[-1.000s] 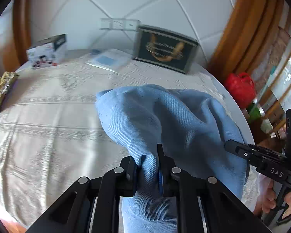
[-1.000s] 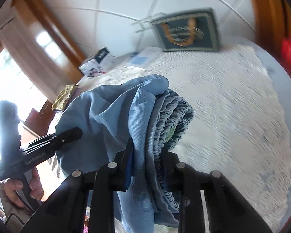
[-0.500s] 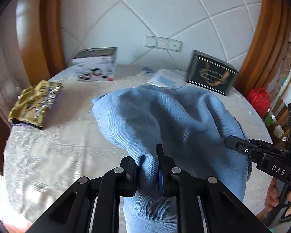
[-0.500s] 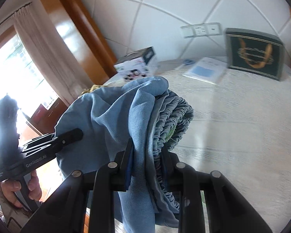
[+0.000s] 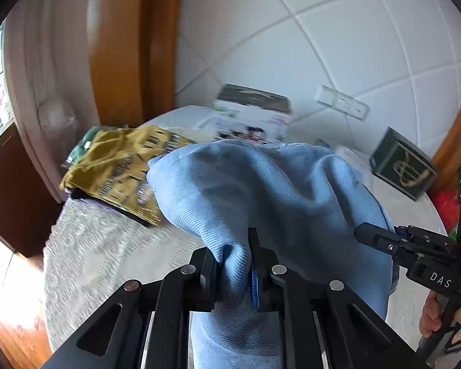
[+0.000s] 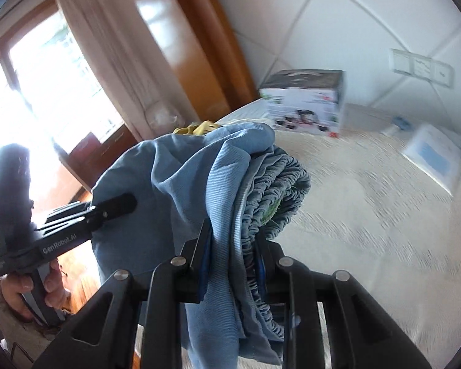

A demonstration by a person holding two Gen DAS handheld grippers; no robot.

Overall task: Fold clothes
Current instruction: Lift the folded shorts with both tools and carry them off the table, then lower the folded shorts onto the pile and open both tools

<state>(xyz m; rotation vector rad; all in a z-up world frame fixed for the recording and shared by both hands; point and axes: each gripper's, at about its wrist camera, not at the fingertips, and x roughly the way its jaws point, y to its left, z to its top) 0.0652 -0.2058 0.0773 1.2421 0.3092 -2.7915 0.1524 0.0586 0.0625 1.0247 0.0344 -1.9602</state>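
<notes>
A light blue ribbed garment (image 5: 261, 193) with an elastic waistband (image 6: 273, 184) is held bunched in the air above the table. My left gripper (image 5: 235, 264) is shut on one fold of it. My right gripper (image 6: 230, 258) is shut on the waistband edge and a fold beside it. The right gripper also shows at the right of the left wrist view (image 5: 415, 246), and the left gripper at the left of the right wrist view (image 6: 76, 224). The cloth hangs down between both and hides the table under it.
A round table with a cream lace cloth (image 6: 368, 215) lies below. On it are a folded olive-yellow garment (image 5: 116, 169), a white printed box (image 6: 304, 104), a dark box (image 5: 402, 163) and a flat white-blue packet (image 6: 433, 153). A tiled wall and wooden frame stand behind.
Both grippers have swung left with the blue garment still held. The olive-yellow garment and white box have come closer to the middle of view; the dark box has slid right.
</notes>
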